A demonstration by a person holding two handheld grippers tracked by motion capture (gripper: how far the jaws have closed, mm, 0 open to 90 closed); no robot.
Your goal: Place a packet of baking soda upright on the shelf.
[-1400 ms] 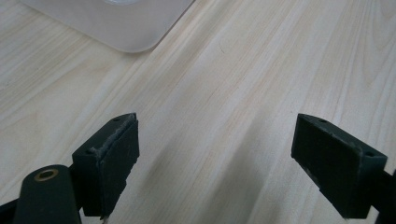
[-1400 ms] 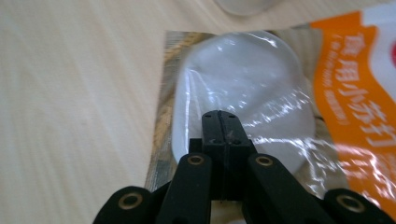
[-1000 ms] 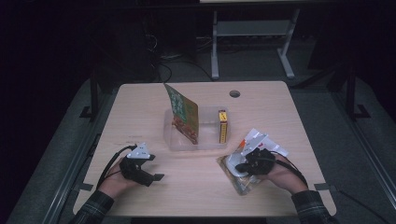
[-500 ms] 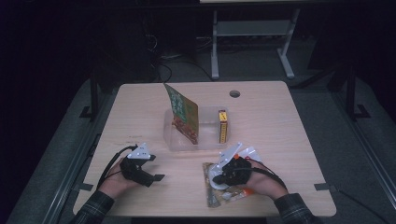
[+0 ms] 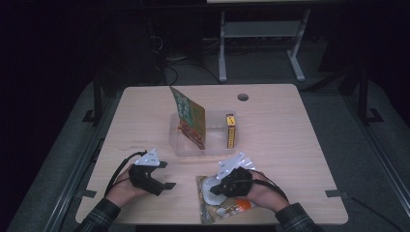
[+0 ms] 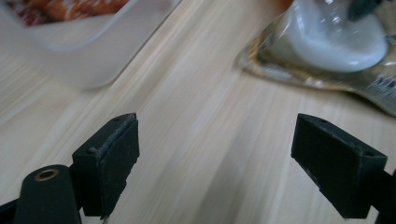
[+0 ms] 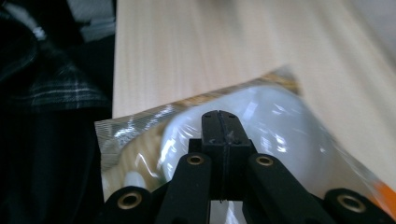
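A clear food packet (image 5: 220, 203) with a white rounded content and an orange corner is seen flat on the table (image 5: 300, 145), at the near edge, slightly right of centre. The right gripper (image 5: 215, 189) is placed over the packet's far part, pointing left. In the right gripper view (image 7: 219, 122) its jaws are seen pressed together, pad against pad, right above the white bulge of the packet; whether a thin fold of film is pinched between the pads cannot be told, as the view there is blurred. The jaws have just been easing open by a hair, with nothing clearly seen between them.

The left gripper (image 5: 167, 183) is held at the near left of the table, well left of the packet and pointing right towards it. In the left gripper view (image 6: 219, 163) its jaws are spread wide apart with bare tabletop between them; the packet (image 6: 327, 46) is seen beyond them, near but not touched.

A clear plastic tub (image 5: 186, 147) is set at the table's centre, farther than both grippers. A green and red pouch (image 5: 189, 116) is stood tilted in it, and a narrow yellow box (image 5: 230, 130) is stood on edge at its right end. The tub's corner (image 6: 93, 60) is caught in the left gripper view too.
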